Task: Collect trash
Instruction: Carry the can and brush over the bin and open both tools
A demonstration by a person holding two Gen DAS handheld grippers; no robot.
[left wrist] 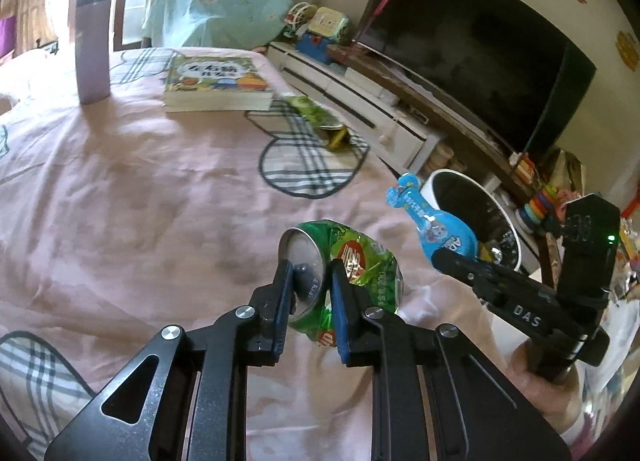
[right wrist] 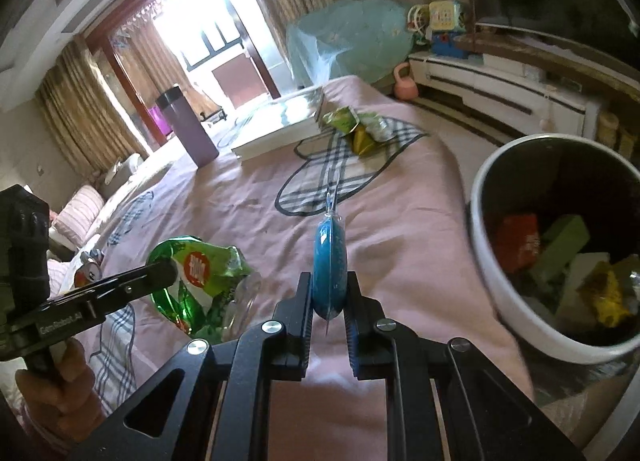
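The crushed green can (left wrist: 344, 281) is dented and twisted, its silver end turned toward the left wrist camera, its body carrying a red label; it is held above the pink bedsheet (left wrist: 140, 201). The blue packet (left wrist: 434, 221) — bright, printed with cartoon figures, narrow at its far end — is held up near the rim of the white bin (right wrist: 520, 301), which already contains red, green and yellow scraps. More green and yellow wrappers (right wrist: 360, 129) lie crumpled on the bed's plaid patch, beside a book.
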